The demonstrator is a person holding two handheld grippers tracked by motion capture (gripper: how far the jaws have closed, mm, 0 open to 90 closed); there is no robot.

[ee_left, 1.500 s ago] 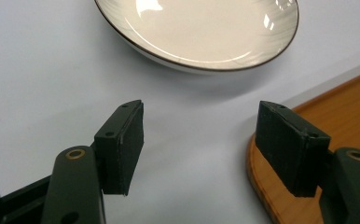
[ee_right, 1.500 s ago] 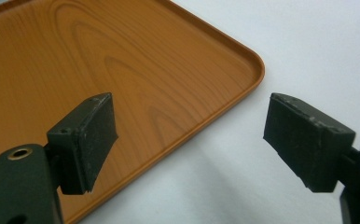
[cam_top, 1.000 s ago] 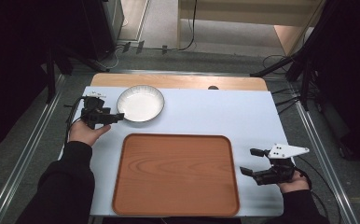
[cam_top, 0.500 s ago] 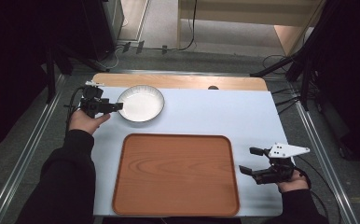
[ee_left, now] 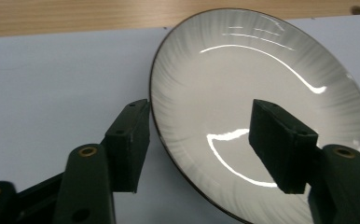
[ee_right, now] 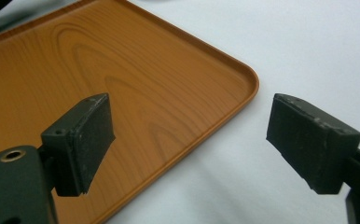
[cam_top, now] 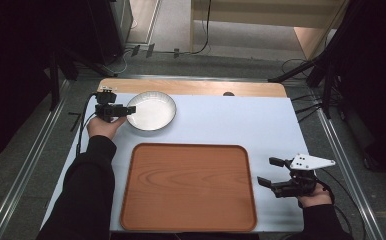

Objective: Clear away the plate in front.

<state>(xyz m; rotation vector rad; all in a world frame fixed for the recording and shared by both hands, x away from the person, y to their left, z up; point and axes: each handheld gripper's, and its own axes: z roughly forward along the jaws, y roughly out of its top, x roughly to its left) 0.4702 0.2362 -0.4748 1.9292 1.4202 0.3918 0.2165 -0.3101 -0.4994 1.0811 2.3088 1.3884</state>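
Observation:
A white plate with a dark rim lies at the back left of the pale table cover. My left gripper is open at the plate's left edge. In the left gripper view the plate shines close up, and the left gripper straddles its rim, one jaw outside on the cover, the other over the plate's inside. An empty brown wooden tray lies at the front middle. To its right my right gripper is open, jaws pointing at the tray's right edge. In the right gripper view the right gripper frames the tray corner.
A strip of bare wooden tabletop runs along the back edge, with a small dark spot on it. Metal rails border the table on both sides. Cables lie on the floor beyond. Bare cover stretches between plate and tray.
My left gripper has moved away from me and to the right, up to the plate's left rim. The right gripper, tray and plate have stayed put.

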